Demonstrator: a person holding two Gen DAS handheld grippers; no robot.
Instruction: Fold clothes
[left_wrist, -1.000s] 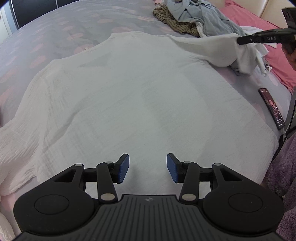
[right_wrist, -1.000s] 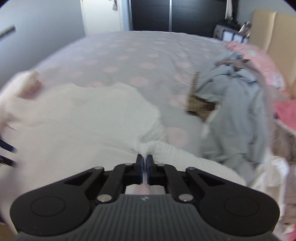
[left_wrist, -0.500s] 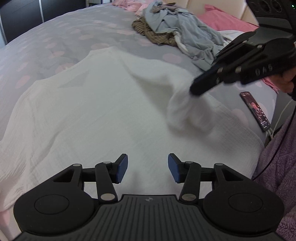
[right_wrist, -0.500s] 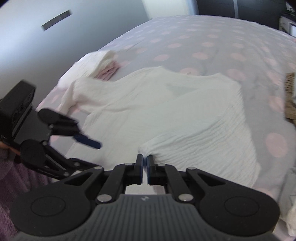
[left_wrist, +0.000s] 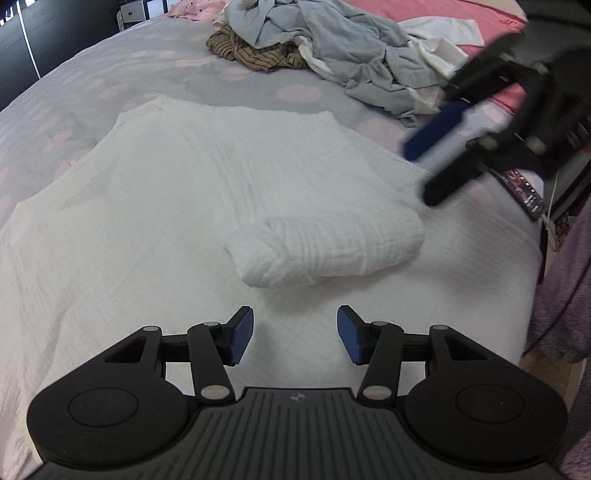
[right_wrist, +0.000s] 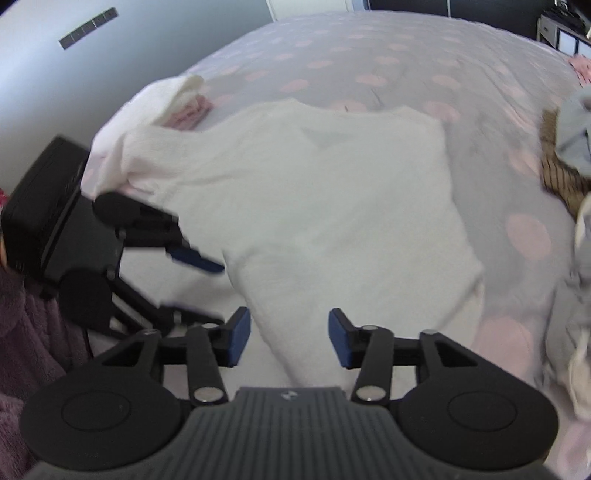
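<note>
Just let go: white crinkly cotton top (left_wrist: 192, 192) flat near the bed's (left_wrist: 110, 62) front edge, its sleeve (left_wrist: 325, 251) now folded across the middle, right gripper (right_wrist: 290, 338) fingers newly sprung apart, left gripper (left_wrist: 295, 334) fingers apart and empty, other sleeve probably next.

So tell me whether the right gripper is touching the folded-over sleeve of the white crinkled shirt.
Apart. The left wrist view shows the right gripper lifted beyond the folded sleeve, jaws open and just opened, nothing between them.
</note>
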